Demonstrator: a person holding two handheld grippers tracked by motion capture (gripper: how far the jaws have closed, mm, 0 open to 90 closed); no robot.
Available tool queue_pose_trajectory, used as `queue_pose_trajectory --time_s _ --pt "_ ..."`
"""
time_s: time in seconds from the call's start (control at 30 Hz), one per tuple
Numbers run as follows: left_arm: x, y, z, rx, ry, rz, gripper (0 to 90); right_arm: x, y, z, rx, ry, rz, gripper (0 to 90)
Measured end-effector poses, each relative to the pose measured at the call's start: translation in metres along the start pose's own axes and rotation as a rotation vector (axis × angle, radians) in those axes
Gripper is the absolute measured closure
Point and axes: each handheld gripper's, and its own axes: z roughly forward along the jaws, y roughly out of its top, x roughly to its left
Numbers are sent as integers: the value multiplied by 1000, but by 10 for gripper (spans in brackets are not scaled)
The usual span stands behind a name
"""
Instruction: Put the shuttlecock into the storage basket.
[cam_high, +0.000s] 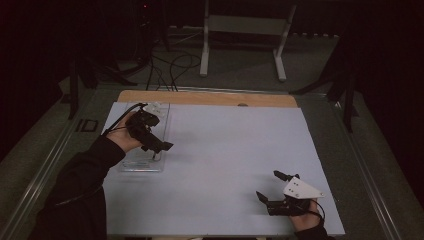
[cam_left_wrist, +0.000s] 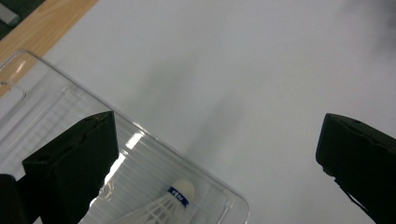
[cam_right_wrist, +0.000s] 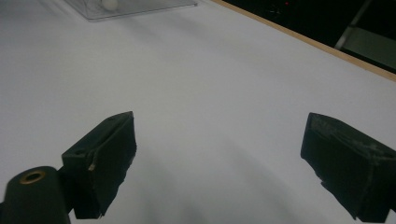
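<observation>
A clear plastic tray (cam_high: 131, 165) lies at the left of the white table. In it rests a white shuttlecock (cam_left_wrist: 163, 205) with a blue band under its cork tip. My left gripper (cam_high: 159, 148) hovers over the tray's right edge, and in the left gripper view its jaws stand wide apart above the shuttlecock with nothing between them. My right gripper (cam_high: 272, 186) is low over the table's front right, open and empty. The tray's corner (cam_right_wrist: 135, 9) shows far off in the right gripper view.
The white sheet (cam_high: 225, 150) covers the table, with a wooden strip (cam_high: 210, 97) along its far edge. Beyond the table stand a white frame (cam_high: 242, 35) and cables (cam_high: 167, 67) on the floor. Metal rails (cam_high: 367, 165) run along both sides.
</observation>
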Motion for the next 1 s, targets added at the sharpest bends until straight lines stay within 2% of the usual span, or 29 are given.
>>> queue_pose_trajectory --time_s 0.47,0.8,1.0 --pt "-16 18 7 -28 -31 31 0 0 0 0 0 0 0 101" --pt "-33 26 20 -28 -55 72 0 0 0 0 1 1 0 101" --pt "-39 28 25 -35 -62 82 1 0 0 0 -1 2 1 101"
